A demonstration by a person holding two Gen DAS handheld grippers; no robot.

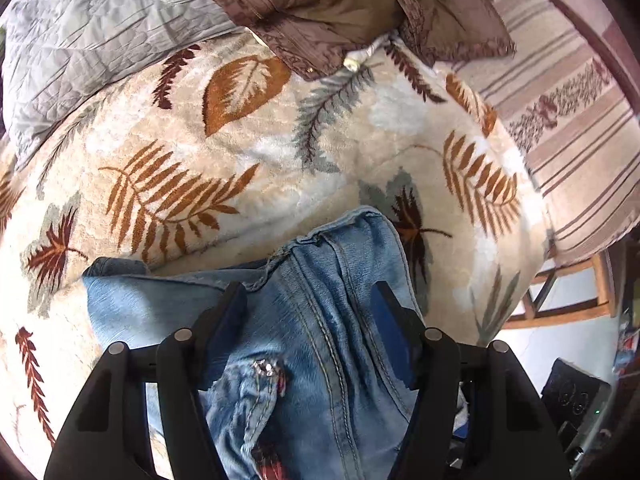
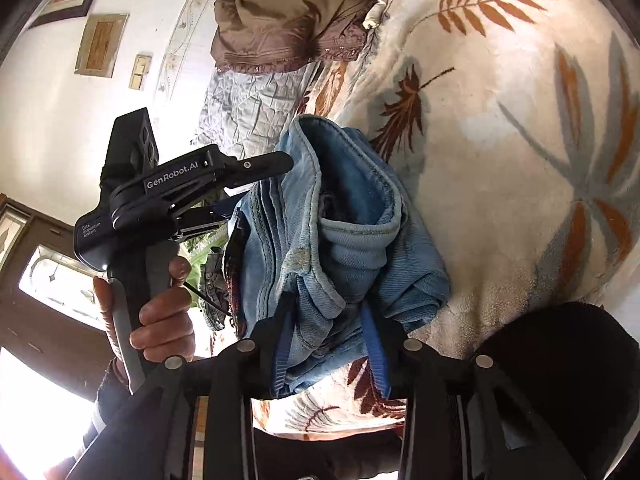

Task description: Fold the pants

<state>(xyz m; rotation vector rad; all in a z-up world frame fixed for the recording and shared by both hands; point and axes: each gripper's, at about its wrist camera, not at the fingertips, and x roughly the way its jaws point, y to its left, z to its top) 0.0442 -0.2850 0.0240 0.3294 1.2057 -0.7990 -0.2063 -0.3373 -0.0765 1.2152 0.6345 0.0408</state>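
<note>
The light blue jeans (image 1: 320,320) hang bunched above a cream leaf-print blanket (image 1: 200,152). In the left wrist view my left gripper (image 1: 310,292) has its blue-padded jaws around a thick fold of the jeans near a seam. In the right wrist view my right gripper (image 2: 326,312) is shut on another bunch of the jeans (image 2: 344,216), near the waistband or a hem. The left gripper (image 2: 256,168) shows there too, gripping the denim from the left side, with a hand on its handle.
A brown garment (image 1: 340,12) lies at the far end of the blanket. A grey quilt (image 1: 88,40) is at the left and a striped sheet (image 1: 568,120) at the right. The bed edge and floor clutter (image 1: 576,400) are at the lower right.
</note>
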